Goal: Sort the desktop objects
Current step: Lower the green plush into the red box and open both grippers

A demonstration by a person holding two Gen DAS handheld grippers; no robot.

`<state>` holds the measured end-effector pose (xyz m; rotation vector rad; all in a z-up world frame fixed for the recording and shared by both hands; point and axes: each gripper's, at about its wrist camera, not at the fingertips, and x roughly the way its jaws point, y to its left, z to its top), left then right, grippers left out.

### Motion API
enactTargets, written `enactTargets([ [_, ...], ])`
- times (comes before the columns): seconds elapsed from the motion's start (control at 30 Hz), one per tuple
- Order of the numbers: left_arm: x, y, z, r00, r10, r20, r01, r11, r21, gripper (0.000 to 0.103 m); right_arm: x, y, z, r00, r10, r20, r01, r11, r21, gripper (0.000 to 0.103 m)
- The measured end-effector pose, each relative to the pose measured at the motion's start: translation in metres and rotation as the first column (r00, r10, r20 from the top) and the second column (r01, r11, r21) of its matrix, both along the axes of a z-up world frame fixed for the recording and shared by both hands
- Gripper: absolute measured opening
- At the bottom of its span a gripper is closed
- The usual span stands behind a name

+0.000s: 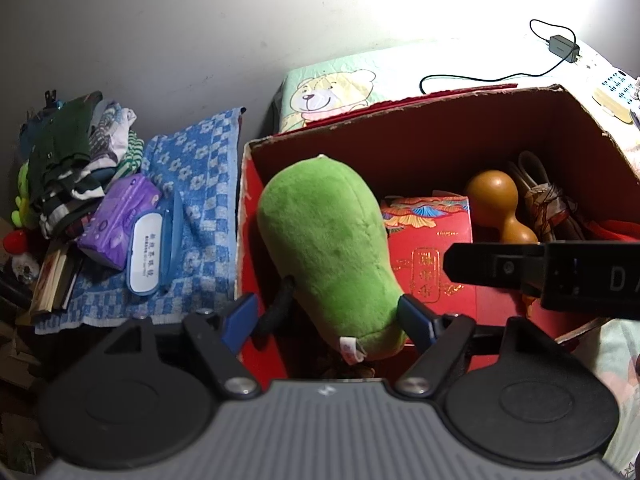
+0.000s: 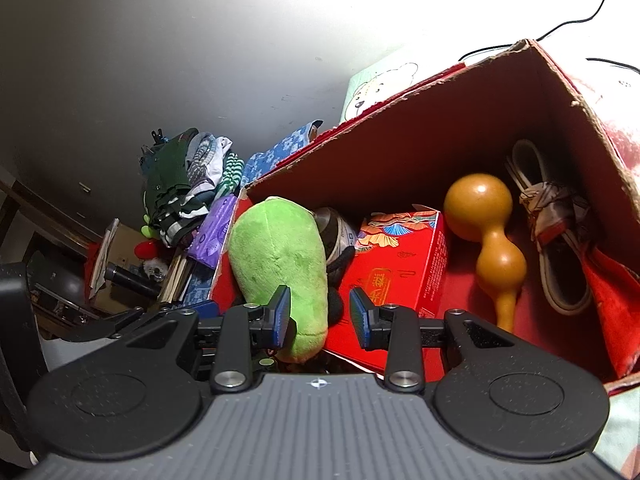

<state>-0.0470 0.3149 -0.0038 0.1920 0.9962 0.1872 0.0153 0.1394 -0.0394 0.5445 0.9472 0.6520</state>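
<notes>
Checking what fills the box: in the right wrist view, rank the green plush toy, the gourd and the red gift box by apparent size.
1. red gift box and green plush toy: alike, and the toy sits nearer the camera, so unranked.
2. gourd.

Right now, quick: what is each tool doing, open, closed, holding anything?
Left tool: open wide, pads either side of the green plush toy, not clamped.
Right tool: open, holding nothing; the plush sits ahead, over the cardboard box.
</notes>
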Motion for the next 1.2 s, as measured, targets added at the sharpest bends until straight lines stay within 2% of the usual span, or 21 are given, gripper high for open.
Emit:
enactTargets([
  [0.57, -0.001, -0.006, -0.007, 0.999, 0.036, -0.022, -0.036, 0.999, 0.010, 0.085, -0.003, -0.010, -0.004, 1.000, -0.006, 0.018, 0.006, 1.000, -0.028, 0.036],
  [0.67, -0.001, -0.005, -0.008, 0.999, 0.045, -0.026, -0.046, 0.999, -0.003, 0.085, -0.005, -0.008, -0.004, 0.999, 0.008, 0.045, -0.006, 0.999, -0.051, 0.033],
  [0.97, -0.002, -0.001, -0.009, 0.997, 0.065, -0.028, -0.066, 0.997, -0.034, 0.085, -0.010, -0.002, -0.005, 0.994, 0.036, 0.102, -0.023, 0.992, -0.126, 0.034],
  [1.2, -0.006, 0.000, -0.011, 0.997, 0.069, -0.023, -0.070, 0.996, -0.055, 0.085, -0.010, 0.001, -0.006, 0.994, 0.034, 0.108, -0.017, 0.988, -0.154, 0.034],
])
